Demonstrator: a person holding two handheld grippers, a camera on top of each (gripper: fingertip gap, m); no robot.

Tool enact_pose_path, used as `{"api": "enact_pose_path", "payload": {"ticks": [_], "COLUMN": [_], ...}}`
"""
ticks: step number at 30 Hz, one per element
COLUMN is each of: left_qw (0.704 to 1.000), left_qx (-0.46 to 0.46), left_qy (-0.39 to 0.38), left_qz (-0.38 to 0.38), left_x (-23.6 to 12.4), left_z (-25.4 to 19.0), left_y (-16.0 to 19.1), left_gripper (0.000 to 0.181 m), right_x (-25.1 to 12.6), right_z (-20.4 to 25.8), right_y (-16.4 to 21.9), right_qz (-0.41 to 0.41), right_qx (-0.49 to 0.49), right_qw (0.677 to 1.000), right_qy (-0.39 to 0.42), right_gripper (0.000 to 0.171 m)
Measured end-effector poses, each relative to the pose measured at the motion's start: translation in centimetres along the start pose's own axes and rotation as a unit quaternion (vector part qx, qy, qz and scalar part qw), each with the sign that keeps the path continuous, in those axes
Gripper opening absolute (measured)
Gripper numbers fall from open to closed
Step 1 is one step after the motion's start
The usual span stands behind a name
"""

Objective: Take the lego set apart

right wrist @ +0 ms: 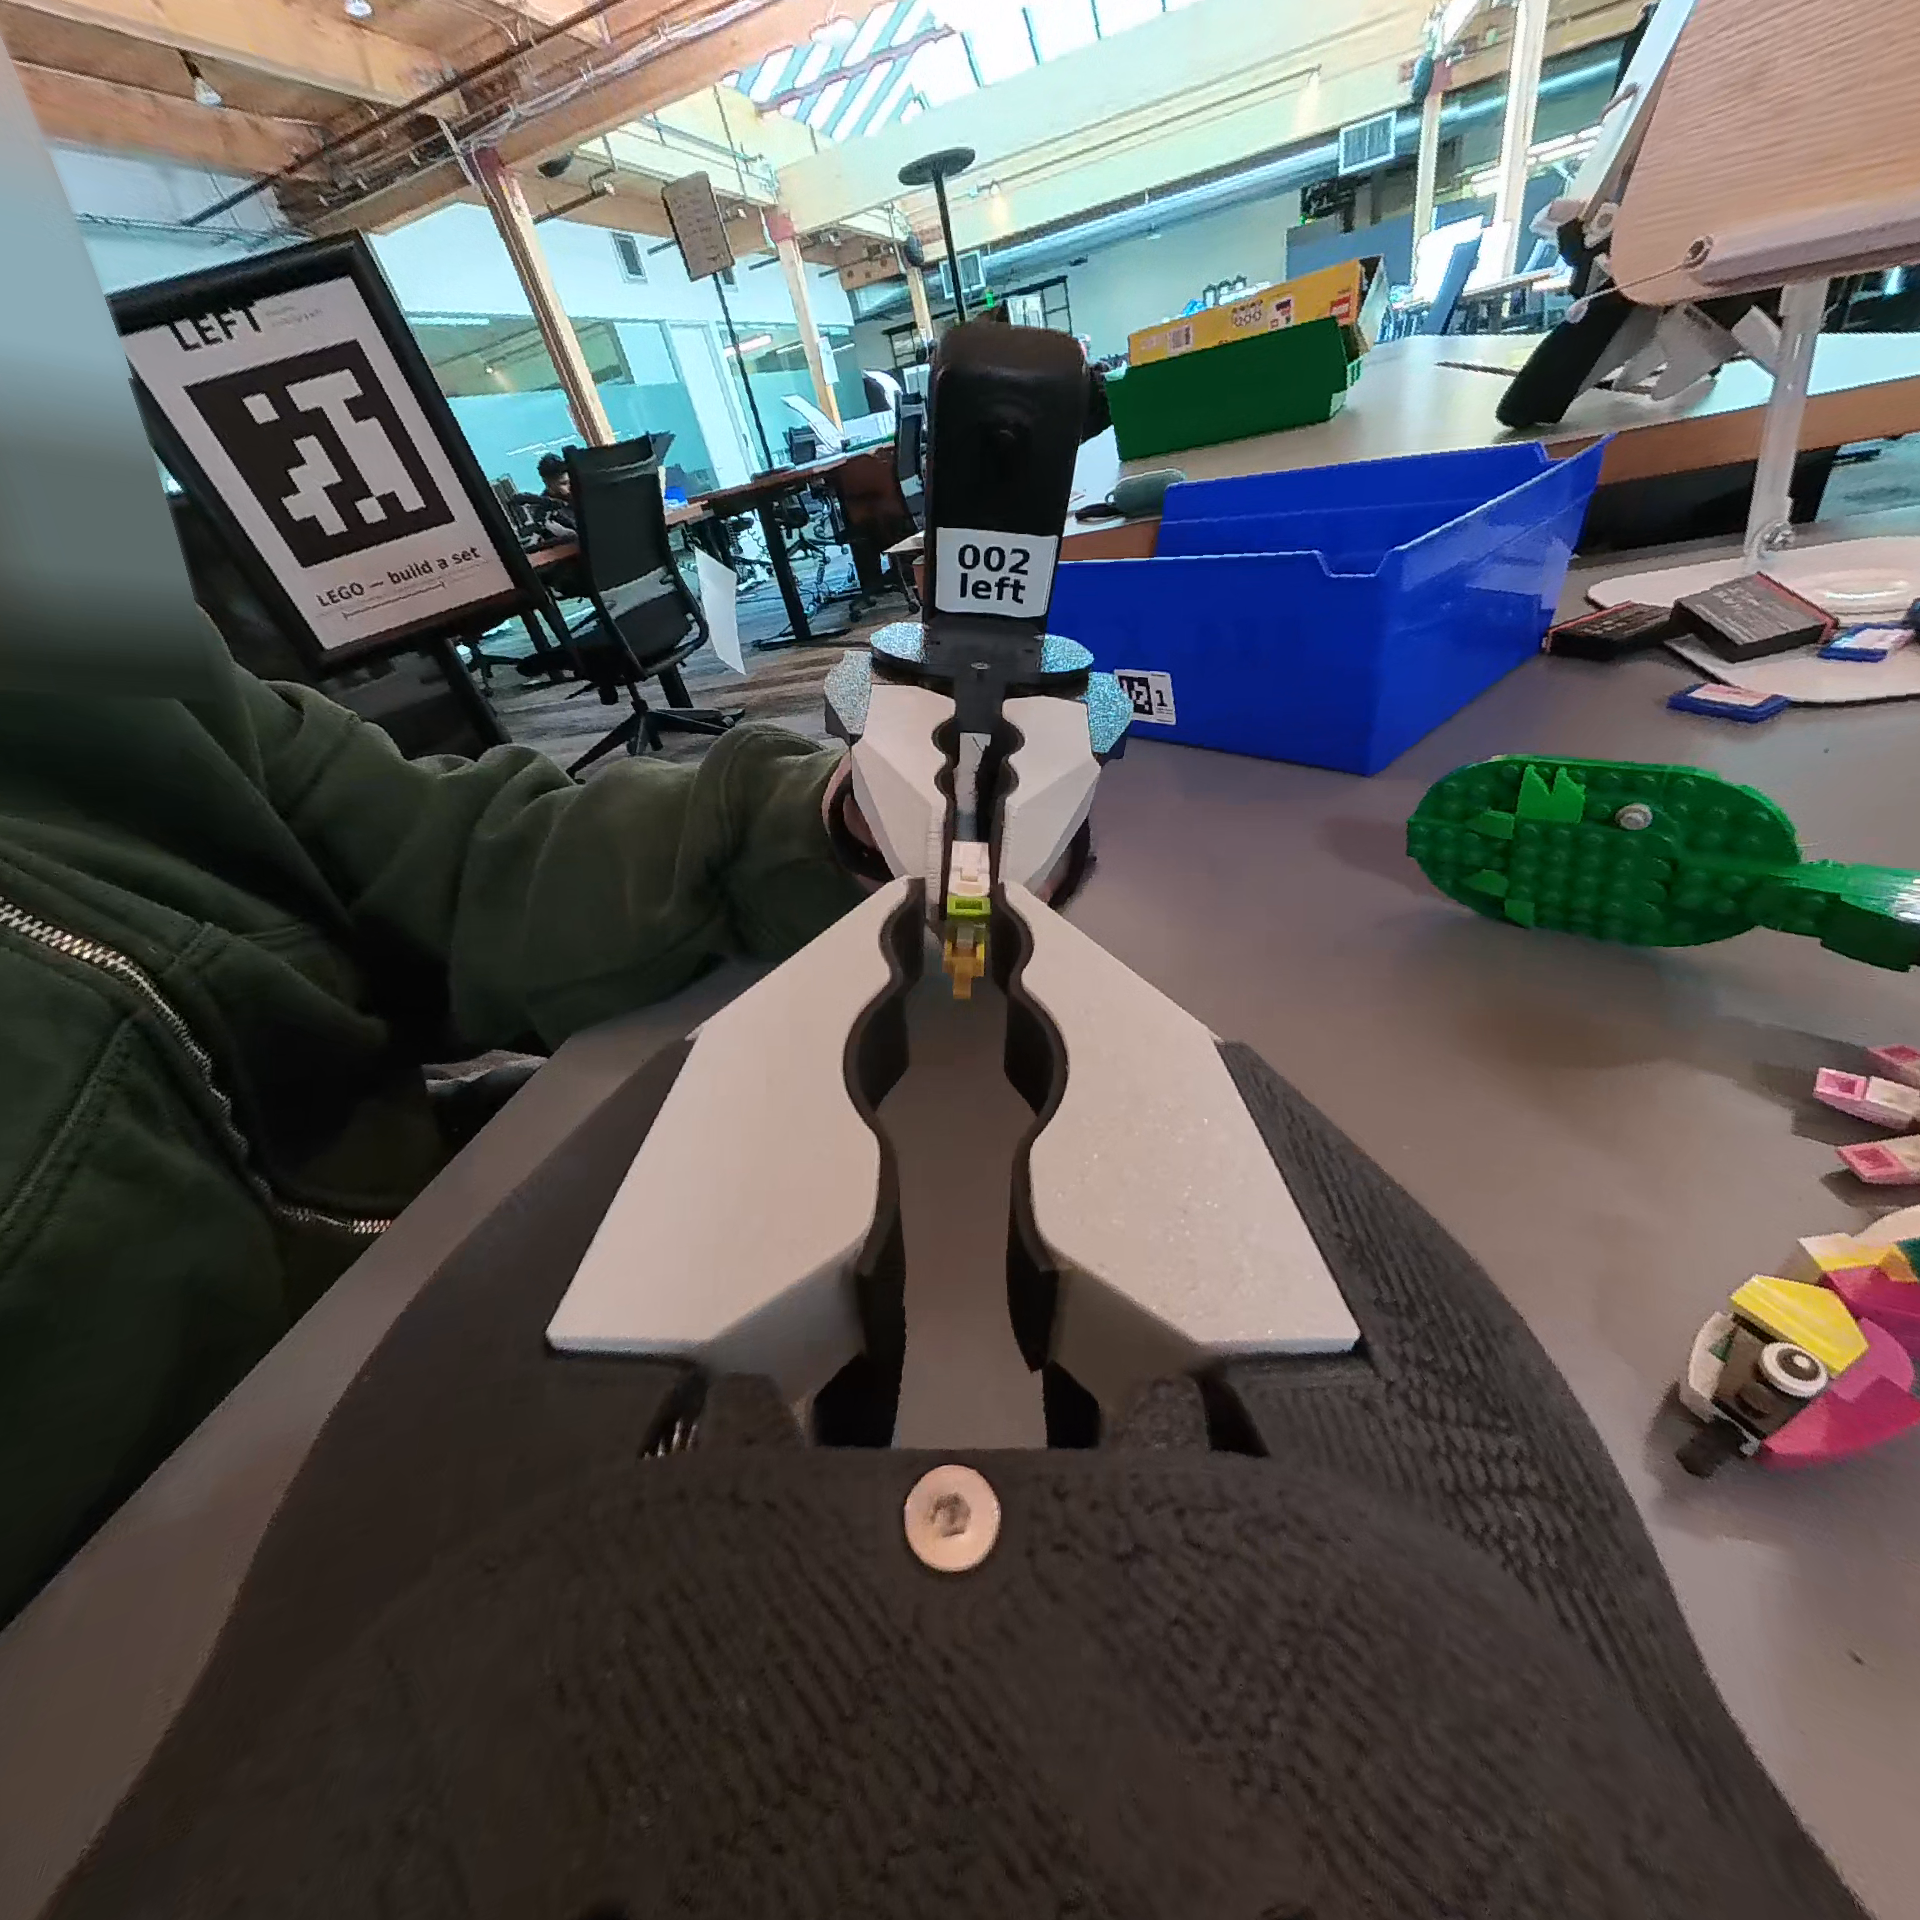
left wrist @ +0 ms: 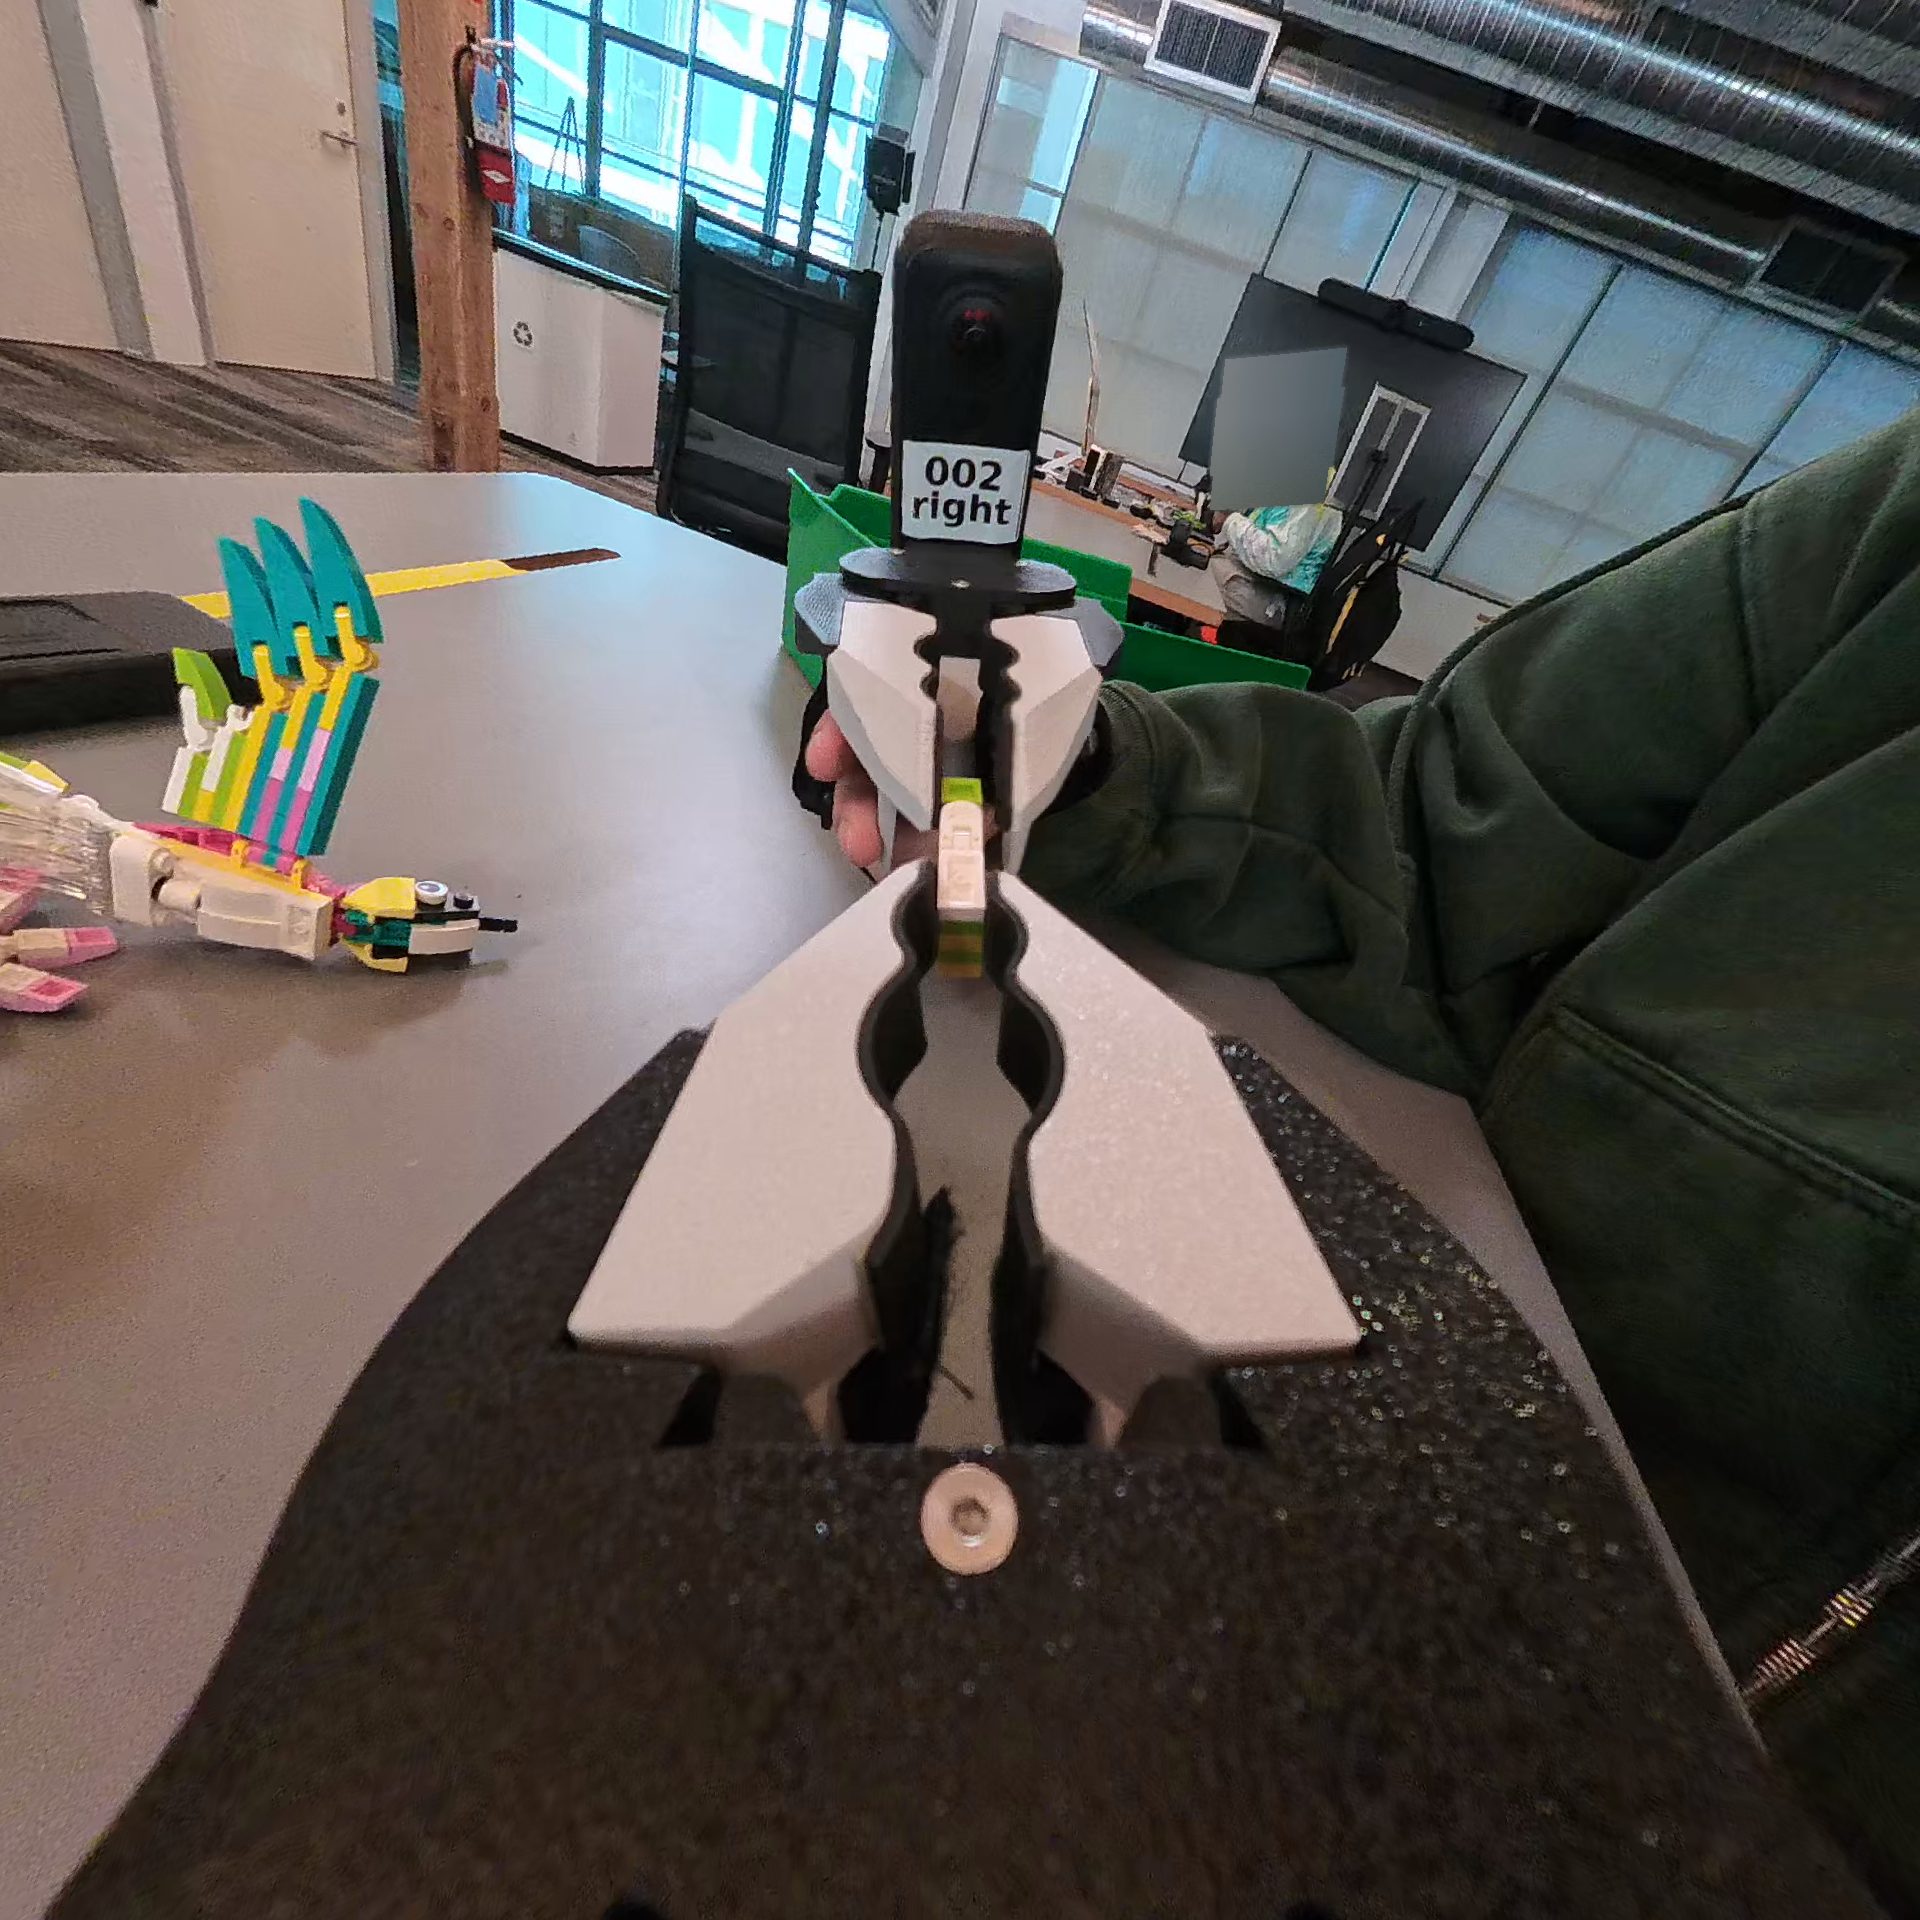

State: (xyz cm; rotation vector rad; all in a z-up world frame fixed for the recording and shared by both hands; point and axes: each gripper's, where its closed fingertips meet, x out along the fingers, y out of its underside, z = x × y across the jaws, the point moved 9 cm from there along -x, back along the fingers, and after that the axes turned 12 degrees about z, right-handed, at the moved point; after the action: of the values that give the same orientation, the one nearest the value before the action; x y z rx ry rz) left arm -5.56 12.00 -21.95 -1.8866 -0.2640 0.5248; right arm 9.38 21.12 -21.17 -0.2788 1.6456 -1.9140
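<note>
Left gripper: I have its tips clamped on the near end of a small lime, white and yellow lego strip, lifted above the table.
Right gripper: I have it closed on the opposite end of that same lego strip; the two grippers meet nose to nose with the piece bridging them.
Hands: in the left wrist view I see a hand behind the far gripper, with a green sleeve running off to the right.
Lego bird: it lies on its side at the left, well apart from the grippers, teal and lime wing feathers fanned upward, beak pointing right. In the right wrist view only its head shows, near the right edge.
Loose pink pieces: they lie scattered on the table beside the bird.
Green lego plate: flat on the table, right of the grippers, far side.
Blue bin: it stands beyond the grippers, to the right, near the table's far side.
Green bin: it sits at the table's far edge, behind the right gripper.
Table: I see bare grey surface between the grippers and the bird, and under the held strip.
Table edge: its near edge runs beside the green sleeve, so the roomy side is out toward the bird.
</note>
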Motion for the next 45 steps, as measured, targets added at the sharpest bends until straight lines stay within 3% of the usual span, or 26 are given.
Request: {"api": "enact_pose_path", "payload": {"ticks": [13,17,23,25,28,29,32,36,37,42,45], "left_qw": [1.000,1.000,0.995,0.996,0.999,0.999,0.999,0.999,0.999,0.998,0.990], "left_qx": [0.007,0.004,0.031,0.024,0.014,0.010,-0.001,0.009,0.016,0.009,0.043], "left_qy": [0.004,0.005,-0.009,-0.006,-0.029,-0.035,-0.033,-0.028,-0.028,-0.064,-0.136], "left_qz": [-0.013,-0.009,0.095,0.086,0.043,0.019,-0.040,-0.036,-0.034,-0.021,0.019], "left_x": [-0.2,-0.4,2.3,2.6,1.6,1.1,0.1,0.5,0.7,1.0,0.9], "left_z": [-0.2,-0.1,-0.5,-0.4,0.1,0.2,0.4,0.2,0.0,0.5,0.8], "left_y": [-0.2,-0.2,1.2,1.1,0.7,0.4,-0.1,0.0,0.0,0.3,0.5], "left_gripper": [0.006,0.006,0.006,0.006,0.006,0.006,0.006,0.006,0.006,0.008,0.044], "right_x": [-0.3,-0.4,-0.4,-0.2,-1.0,-1.4,-1.4,-0.3,-0.3,-0.4,-0.3], "right_z": [0.0,0.2,0.1,-0.1,-0.5,-0.6,-0.8,-0.5,-0.6,-0.8,-1.0], "right_y": [-0.1,-0.1,-0.9,-0.5,-0.7,-0.8,-0.2,0.0,0.1,0.2,0.2], "right_qz": [0.004,0.012,-0.005,0.014,-0.036,-0.046,-0.009,0.000,0.004,0.033,0.099], "right_qx": [0.008,-0.009,0.010,0.014,0.030,0.035,0.045,0.050,0.049,0.014,-0.093], "right_qw": [1.000,1.000,1.000,1.000,0.999,0.998,0.999,0.999,0.999,0.998,0.973], "right_qy": [-0.013,-0.004,-0.002,0.013,0.010,0.006,0.001,-0.012,-0.004,0.046,0.186], "right_gripper": [0.010,0.000,0.000,0.000,0.000,0.017,0.022,0.014,0.006,0.005,0.005]}}
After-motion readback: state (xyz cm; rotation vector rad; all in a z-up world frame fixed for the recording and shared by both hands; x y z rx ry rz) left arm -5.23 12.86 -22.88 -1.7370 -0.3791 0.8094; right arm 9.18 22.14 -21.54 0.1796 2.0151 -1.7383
